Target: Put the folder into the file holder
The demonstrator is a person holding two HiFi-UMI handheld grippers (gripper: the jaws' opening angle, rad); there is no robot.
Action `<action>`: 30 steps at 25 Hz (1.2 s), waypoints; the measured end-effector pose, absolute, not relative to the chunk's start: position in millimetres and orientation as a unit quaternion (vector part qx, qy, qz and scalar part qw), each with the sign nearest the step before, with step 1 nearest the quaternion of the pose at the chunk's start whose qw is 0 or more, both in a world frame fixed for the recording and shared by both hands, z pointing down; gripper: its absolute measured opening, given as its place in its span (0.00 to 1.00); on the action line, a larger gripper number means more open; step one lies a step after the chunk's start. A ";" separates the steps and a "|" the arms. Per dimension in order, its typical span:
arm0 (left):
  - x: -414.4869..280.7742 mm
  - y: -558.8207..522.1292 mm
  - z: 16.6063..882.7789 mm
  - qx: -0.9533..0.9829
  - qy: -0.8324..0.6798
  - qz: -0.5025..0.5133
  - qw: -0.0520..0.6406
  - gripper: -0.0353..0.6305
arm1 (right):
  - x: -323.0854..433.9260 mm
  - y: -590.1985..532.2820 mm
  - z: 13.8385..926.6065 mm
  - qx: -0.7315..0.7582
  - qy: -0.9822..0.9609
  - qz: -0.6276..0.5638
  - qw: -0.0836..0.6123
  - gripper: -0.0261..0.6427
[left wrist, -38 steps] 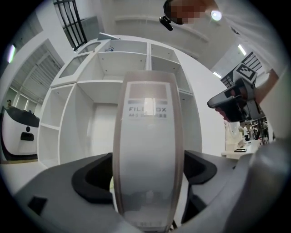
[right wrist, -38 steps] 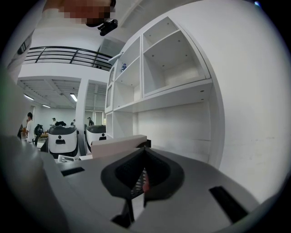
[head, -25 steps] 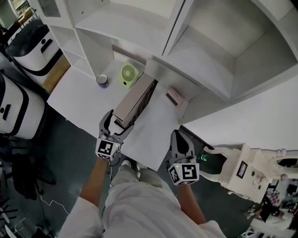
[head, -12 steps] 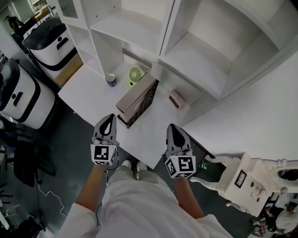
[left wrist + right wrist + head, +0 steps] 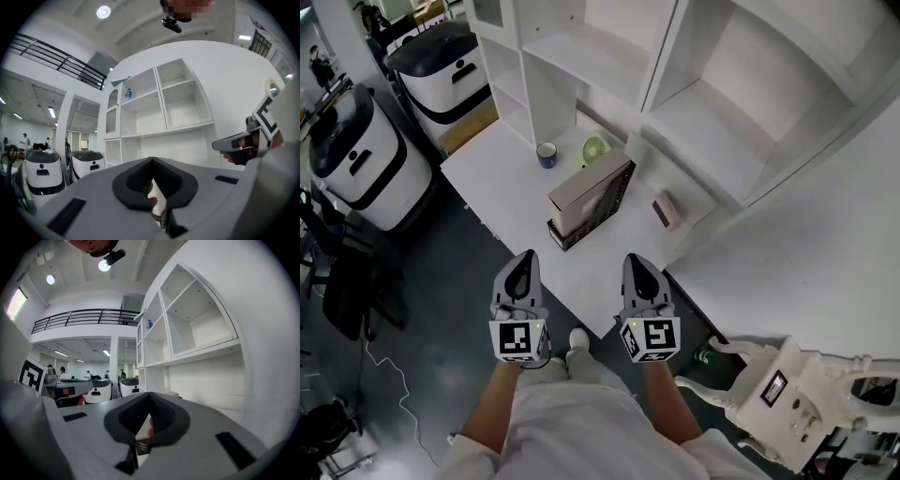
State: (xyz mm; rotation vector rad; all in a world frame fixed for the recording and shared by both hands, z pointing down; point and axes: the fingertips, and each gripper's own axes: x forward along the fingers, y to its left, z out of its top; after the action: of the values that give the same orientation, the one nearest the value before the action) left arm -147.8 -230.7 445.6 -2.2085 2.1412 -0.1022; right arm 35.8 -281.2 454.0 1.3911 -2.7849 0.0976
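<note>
- Both grippers have drawn back from the folder (image 5: 584, 181). The left gripper (image 5: 523, 264), which stood open against it a second ago, is now closed with nothing between its pads.
- The right gripper (image 5: 637, 269) is likewise closed and empty; each gripper view shows the dark pads meeting.
- The folder stands upright in the dark file holder (image 5: 565, 234) on the white worktop (image 5: 502, 178), ahead of both grippers, between their lines and well apart from either.
- Through the notch above the closed pads of the left gripper (image 5: 152, 187) and the right gripper (image 5: 147, 420), only a pale sliver shows; what it is cannot be made out.
- Both bare forearms reach forward side by side, marker cubes up, with the grippers parallel by the worktop's near edge.
- A mug (image 5: 547, 154) and a green fan (image 5: 594, 150) stand beyond the holder.
</note>
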 end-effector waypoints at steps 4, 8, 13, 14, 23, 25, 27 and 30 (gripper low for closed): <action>-149.4 -186.8 434.1 -0.698 0.715 -0.015 0.024 0.04 | 22.2 -242.8 446.3 0.427 -0.904 0.019 0.016 0.03; -153.6 -135.4 431.9 -0.679 0.734 -0.001 0.020 0.04 | 8.8 -198.8 438.5 0.410 -0.912 0.006 0.016 0.03; -151.4 -61.4 439.6 -0.667 0.745 0.005 0.012 0.04 | 1.3 -132.4 434.7 0.396 -0.917 -0.017 0.030 0.03; -151.2 -47.5 440.6 -0.666 0.746 0.008 0.009 0.04 | 0.7 -119.4 434.9 0.393 -0.919 -0.017 0.033 0.03; -144.1 45.3 437.9 -0.654 0.756 0.019 -0.014 0.04 | 16.8 -32.7 429.2 0.386 -0.921 -0.025 0.036 0.03; -143.0 53.0 434.0 -0.651 0.759 0.019 -0.013 0.04 | 20.5 -25.1 421.9 0.384 -0.922 -0.032 0.030 0.03; -139.9 57.4 430.7 -0.650 0.760 0.019 -0.011 0.04 | 25.7 -21.8 413.2 0.384 -0.922 -0.038 0.021 0.03; -135.6 56.4 425.8 -0.649 0.761 0.023 -0.013 0.04 | 33.0 -24.2 400.4 0.386 -0.921 -0.052 0.008 0.03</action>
State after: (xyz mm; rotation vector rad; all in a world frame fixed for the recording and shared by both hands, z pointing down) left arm -135.6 56.4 425.8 -2.0544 2.4096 0.0724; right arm 33.0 -24.2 400.4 1.2052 -2.8799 -0.1615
